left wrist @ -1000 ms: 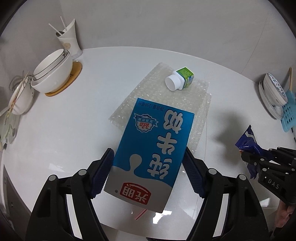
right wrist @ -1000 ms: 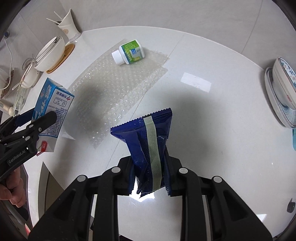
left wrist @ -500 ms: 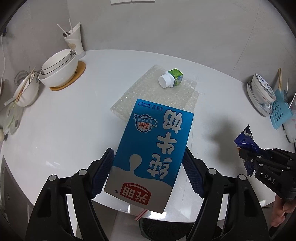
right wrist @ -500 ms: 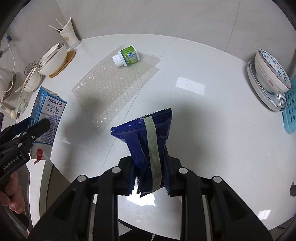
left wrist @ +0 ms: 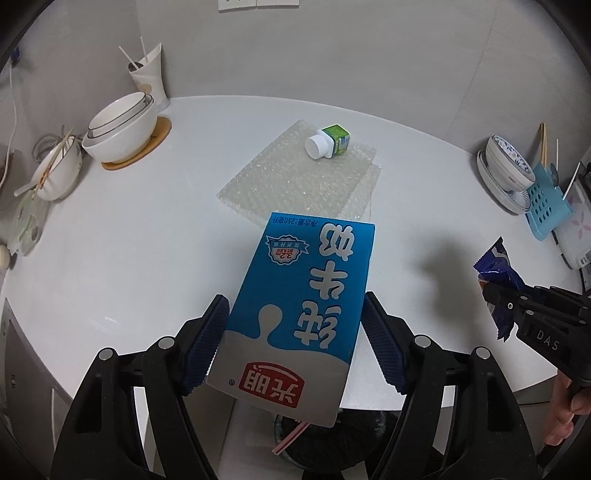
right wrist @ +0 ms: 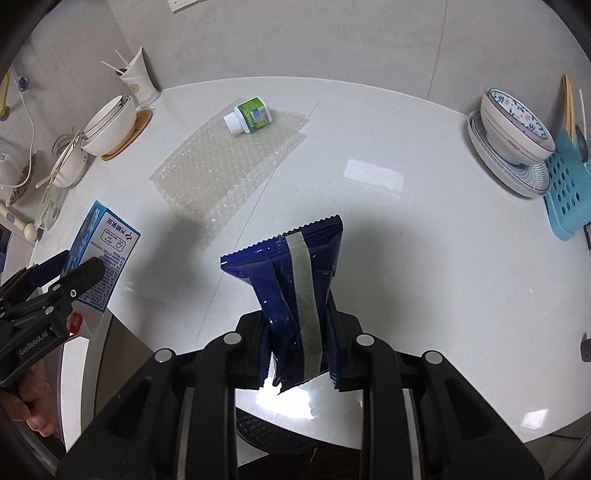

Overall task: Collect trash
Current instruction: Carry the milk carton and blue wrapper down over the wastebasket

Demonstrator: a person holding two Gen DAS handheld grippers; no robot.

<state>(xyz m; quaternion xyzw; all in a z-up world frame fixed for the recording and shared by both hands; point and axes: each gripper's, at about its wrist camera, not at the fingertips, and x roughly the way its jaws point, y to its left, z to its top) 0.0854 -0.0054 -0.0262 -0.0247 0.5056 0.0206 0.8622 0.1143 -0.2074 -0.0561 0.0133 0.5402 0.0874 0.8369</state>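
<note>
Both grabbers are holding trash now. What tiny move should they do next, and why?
Probably lower both over the dark bin just below the table edge, then let go. The left gripper grips the milk carton, the right gripper pinches the blue wrapper, both already off the table.

A round white table (right wrist: 424,236) with a glossy top stands against a pale grey tiled wall (left wrist: 332,55), and a bright patch of light (right wrist: 373,174) is reflected on its surface. At the left edge of the table there are stacked white bowls (left wrist: 120,127) on a wooden coaster (left wrist: 149,146) and a white cup (left wrist: 149,79) with thin sticks, and at the right edge there is a patterned bowl (right wrist: 515,127) on a plate, just beside a blue perforated holder (right wrist: 567,194). 2 white wall sockets (left wrist: 258,3) are visible at the top of the wall in the left wrist view, and under the near edge of the table a dark round thing (right wrist: 273,435) shows, but it is too hidden to tell what it is.
</note>
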